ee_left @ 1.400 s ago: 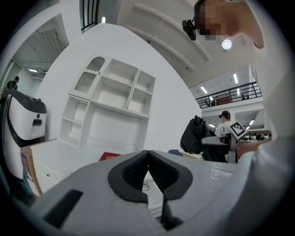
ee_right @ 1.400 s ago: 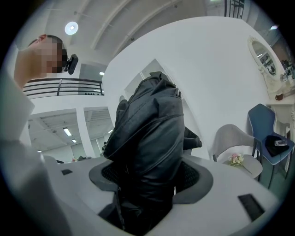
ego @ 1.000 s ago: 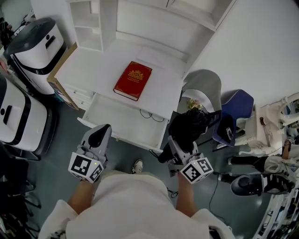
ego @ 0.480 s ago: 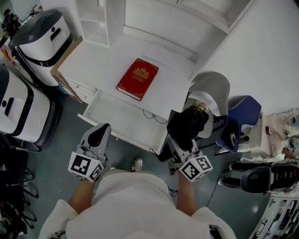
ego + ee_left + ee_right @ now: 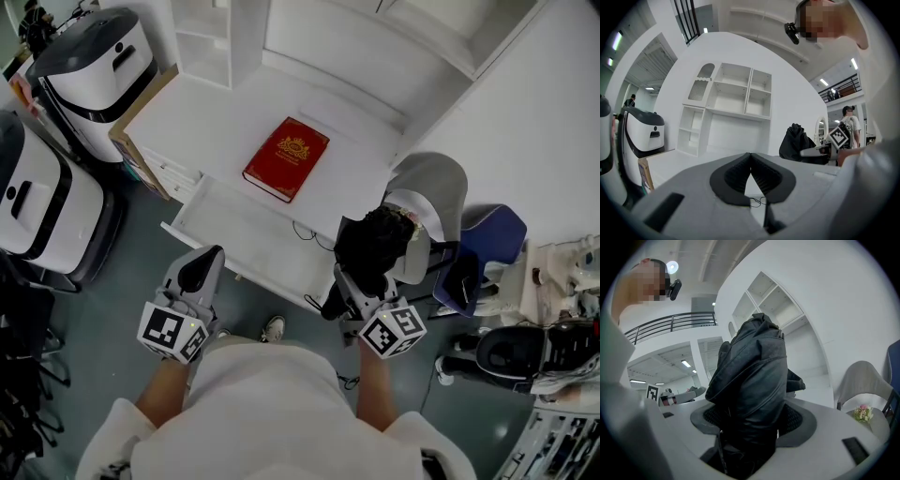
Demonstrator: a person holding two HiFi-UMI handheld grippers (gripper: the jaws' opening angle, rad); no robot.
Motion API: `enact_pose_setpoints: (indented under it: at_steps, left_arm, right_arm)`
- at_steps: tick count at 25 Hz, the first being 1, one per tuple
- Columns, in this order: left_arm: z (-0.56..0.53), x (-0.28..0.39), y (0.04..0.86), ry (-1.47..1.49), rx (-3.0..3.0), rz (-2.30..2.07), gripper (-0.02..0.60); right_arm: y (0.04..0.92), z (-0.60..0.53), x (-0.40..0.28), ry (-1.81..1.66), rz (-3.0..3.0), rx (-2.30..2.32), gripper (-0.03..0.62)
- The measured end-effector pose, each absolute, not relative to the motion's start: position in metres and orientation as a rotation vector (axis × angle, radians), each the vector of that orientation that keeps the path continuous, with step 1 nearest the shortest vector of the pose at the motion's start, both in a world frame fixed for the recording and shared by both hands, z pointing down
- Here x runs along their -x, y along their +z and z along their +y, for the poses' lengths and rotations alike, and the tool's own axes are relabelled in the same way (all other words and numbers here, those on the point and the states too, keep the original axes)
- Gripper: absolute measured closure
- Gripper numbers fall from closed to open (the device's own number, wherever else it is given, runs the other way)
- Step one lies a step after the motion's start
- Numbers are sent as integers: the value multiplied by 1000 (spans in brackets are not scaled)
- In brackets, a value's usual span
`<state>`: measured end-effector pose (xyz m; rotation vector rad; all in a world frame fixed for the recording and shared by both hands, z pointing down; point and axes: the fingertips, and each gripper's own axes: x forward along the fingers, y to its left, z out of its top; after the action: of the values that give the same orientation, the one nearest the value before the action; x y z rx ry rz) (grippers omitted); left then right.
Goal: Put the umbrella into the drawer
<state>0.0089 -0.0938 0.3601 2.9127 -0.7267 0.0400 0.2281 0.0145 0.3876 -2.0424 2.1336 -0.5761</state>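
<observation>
Finds the black folded umbrella (image 5: 375,246) clamped in the right gripper (image 5: 361,286) — jaws spread wide around the bundled fabric, pads pressing on both sides, fabric standing out well past the tips. Places it just off the right end of the open drawer (image 5: 239,234), not inside. Notes the left gripper (image 5: 202,264) with jaws pressed together, nothing between them, held in front of the drawer's front edge. Records a thin dark cable (image 5: 307,232) lying in the drawer near its right end. Logs a red book (image 5: 287,158) flat on the white desk (image 5: 216,117) behind the drawer — closed, gold crest uppermost. Observes a grey chair (image 5: 429,187) just beside the umbrella.
</observation>
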Motion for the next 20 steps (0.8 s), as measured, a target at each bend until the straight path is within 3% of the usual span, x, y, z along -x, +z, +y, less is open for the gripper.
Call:
enact_pose_setpoints:
  at_steps: [20]
  left_arm:
    - [-105, 20, 366, 41, -2834, -932, 566]
  right_arm:
    - [463, -47, -220, -747, 2384, 2040, 299]
